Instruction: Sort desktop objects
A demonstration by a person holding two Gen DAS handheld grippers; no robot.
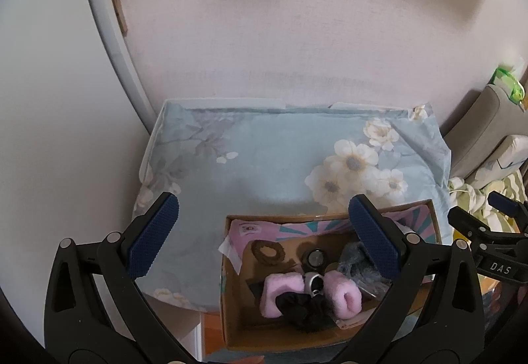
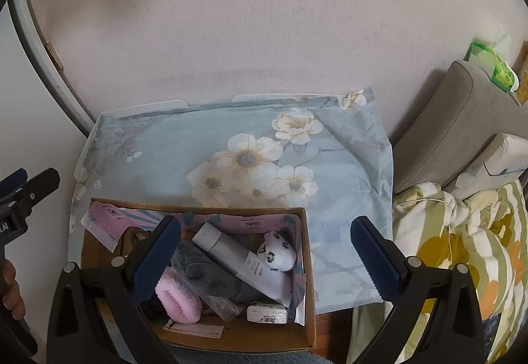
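Note:
A cardboard box (image 1: 231, 324) (image 2: 308, 281) sits at the near edge of a table draped in a blue floral cloth (image 1: 264, 159) (image 2: 204, 153). Inside lie pink fluffy rolls (image 1: 280, 294) (image 2: 178, 301), a brown ring (image 1: 267, 252), a small round tin (image 1: 315, 258), a black cloth (image 1: 297, 308), a grey furry item (image 2: 201, 271), a white tube (image 2: 241, 261), a white patterned pouch (image 2: 277, 252) and a small white packet (image 2: 265, 313). My left gripper (image 1: 264, 242) hovers open over the box's left side, holding nothing. My right gripper (image 2: 265, 257) hovers open over the box, holding nothing.
A white wall stands behind the table. To the right are a grey cushion (image 2: 455, 120), a striped floral blanket (image 2: 462, 248) and a green packet (image 2: 491, 64). A curved white frame (image 1: 109, 44) rises at the left. A hand (image 2: 10, 291) shows at the left edge.

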